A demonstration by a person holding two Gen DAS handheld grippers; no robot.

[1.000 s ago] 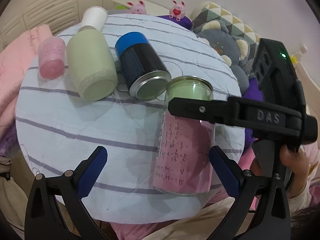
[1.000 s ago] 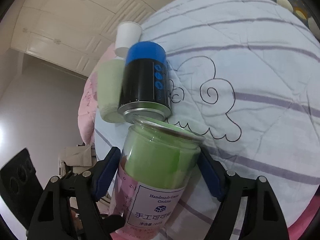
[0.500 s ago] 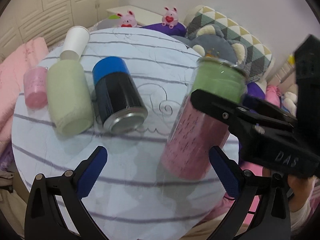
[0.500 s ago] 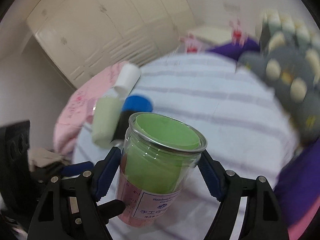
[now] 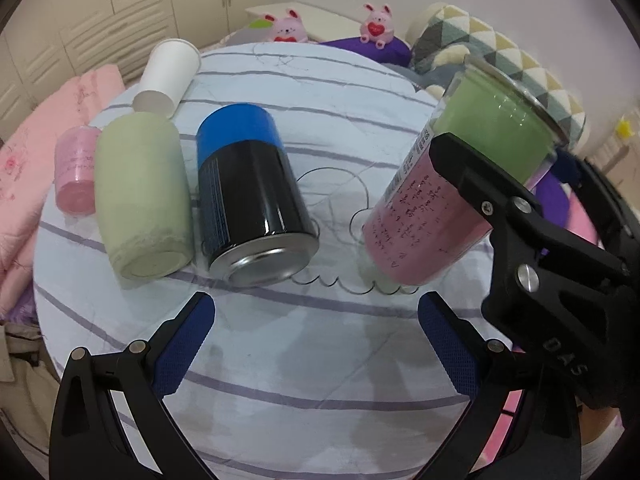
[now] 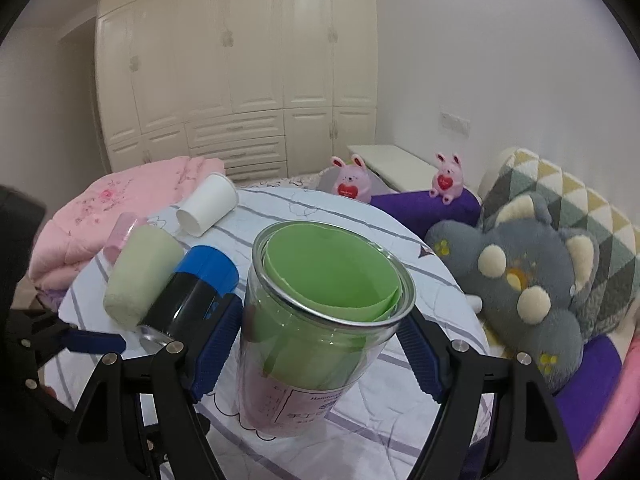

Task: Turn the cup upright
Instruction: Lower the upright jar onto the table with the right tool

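Observation:
The clear cup with green and pink paper inside is held by my right gripper, whose blue pads press its sides. It stands nearly upright, mouth up, its base at or just above the striped tablecloth. In the left wrist view the cup leans to the right, with the right gripper's black finger across it. My left gripper is open and empty, low over the front of the table, left of the cup.
A blue-and-black can, a pale green cup, a small pink cup and a white paper cup lie on their sides at the left. Plush toys and pillows sit to the right, a pink blanket to the left.
The right gripper has swung the cup from lying on its side to nearly upright, mouth up, and brought its base down toward the cloth. The left gripper has stayed open.

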